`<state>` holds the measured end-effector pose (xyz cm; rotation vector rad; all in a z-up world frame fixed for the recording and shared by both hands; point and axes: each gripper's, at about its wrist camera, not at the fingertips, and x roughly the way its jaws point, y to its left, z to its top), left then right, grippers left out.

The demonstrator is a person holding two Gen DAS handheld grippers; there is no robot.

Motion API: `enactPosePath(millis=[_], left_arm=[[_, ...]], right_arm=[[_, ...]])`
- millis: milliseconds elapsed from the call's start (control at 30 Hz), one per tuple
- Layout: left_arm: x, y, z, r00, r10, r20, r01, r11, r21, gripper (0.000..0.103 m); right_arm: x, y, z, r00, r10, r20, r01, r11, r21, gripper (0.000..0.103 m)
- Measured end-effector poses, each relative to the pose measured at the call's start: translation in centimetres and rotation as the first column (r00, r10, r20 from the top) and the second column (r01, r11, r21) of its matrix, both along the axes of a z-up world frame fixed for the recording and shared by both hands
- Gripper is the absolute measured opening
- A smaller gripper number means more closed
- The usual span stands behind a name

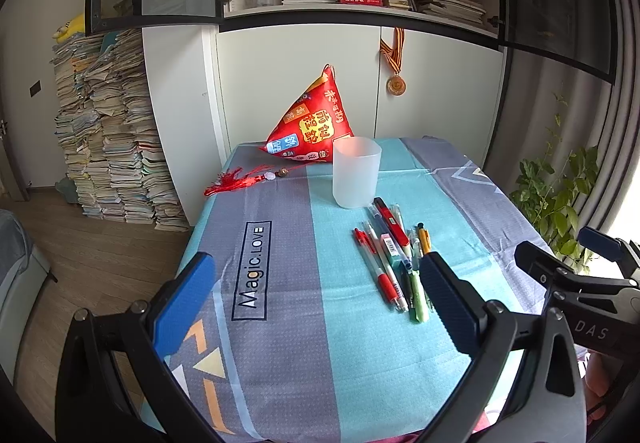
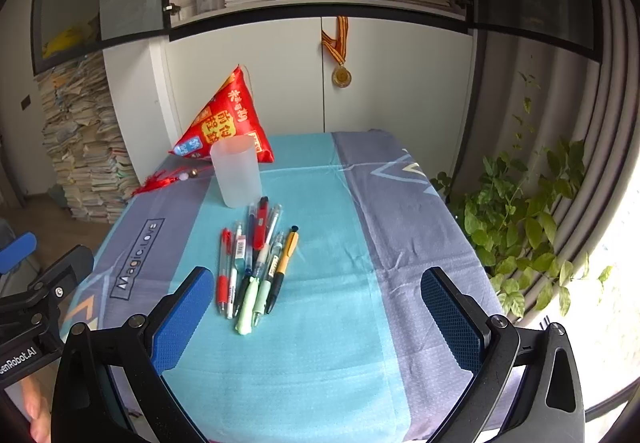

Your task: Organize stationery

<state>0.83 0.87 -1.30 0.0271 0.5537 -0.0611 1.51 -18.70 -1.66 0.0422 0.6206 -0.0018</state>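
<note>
My left tongs [image 1: 316, 295] are spread wide with nothing between them, hovering above the near part of the desk [image 1: 360, 355]; my right tongs [image 2: 320, 307] are spread wide and empty too, held over the blue strip of the cloth [image 2: 320, 363]. The pens [image 2: 256, 263] lie in a loose fan flat on the cloth; from the right tongs they sit just ahead of the left finger [image 2: 184, 315], their tips pointing back toward me; from the left tongs the same pens [image 1: 392, 259] lie ahead and to the right, the near ends partly hidden behind the right finger [image 1: 448, 303]. A red pen, a pale green one and a yellow-and-black one show among them; I cannot tell the exact count. The frosted cup [image 2: 236, 171] stands upright beyond the pens, just past their far ends; from the left tongs the cup [image 1: 356, 171] is ahead and slightly right. Behind the cup rests a red pyramid-shaped cushion [image 1: 312, 123], with a red tassel [image 1: 240, 179] trailing to its left. A medal [image 2: 341, 76] hangs on the cabinet door beyond the desk; a leafy plant [image 2: 516, 219] stands off to the right of the right tongs.
</note>
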Motion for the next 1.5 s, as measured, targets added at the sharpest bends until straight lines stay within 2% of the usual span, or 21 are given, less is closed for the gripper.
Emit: enactPosePath(millis=[700, 1167, 1233, 1300, 1333, 1400, 1500], left_arm=[[2.3, -0.1, -1.5, 0.998, 0.003, -0.059, -0.003, 1.000, 0.004, 0.101], [5.3, -0.5, -3.5, 0.992, -0.004, -0.127, 0.006, 1.000, 0.016, 0.100], [5.7, -0.6, -3.8, 0.990, -0.005, -0.138, 0.007, 1.000, 0.015, 0.098], [6.3, -0.6, -4.2, 0.988, -0.006, -0.152, 0.007, 1.000, 0.012, 0.095], [6.6, -0.5, -4.4, 0.986, -0.006, -0.164, 0.007, 1.000, 0.007, 0.092], [7.3, -0.3, -4.9, 0.982, -0.011, -0.190, 0.009, 1.000, -0.012, 0.088], [8.1, 0.0, -5.7, 0.973, -0.022, -0.232, 0.012, 0.999, -0.045, 0.078]], right_arm=[[2.3, 0.0, -1.9, 0.998, 0.000, -0.065, 0.000, 1.000, -0.001, 0.103], [5.0, 0.1, -3.7, 0.993, 0.026, -0.119, -0.026, 1.000, 0.000, 0.103], [5.5, -0.1, -4.1, 0.989, 0.035, -0.141, -0.032, 0.999, 0.028, 0.098], [6.1, -0.2, -4.6, 0.984, 0.043, -0.170, -0.035, 0.998, 0.050, 0.079], [6.3, -0.3, -4.8, 0.982, 0.045, -0.181, -0.035, 0.998, 0.059, 0.074], [6.8, -0.4, -5.4, 0.977, 0.045, -0.206, -0.030, 0.997, 0.078, 0.052], [7.7, -0.9, -6.3, 0.967, 0.057, -0.250, -0.027, 0.992, 0.120, 0.036]])
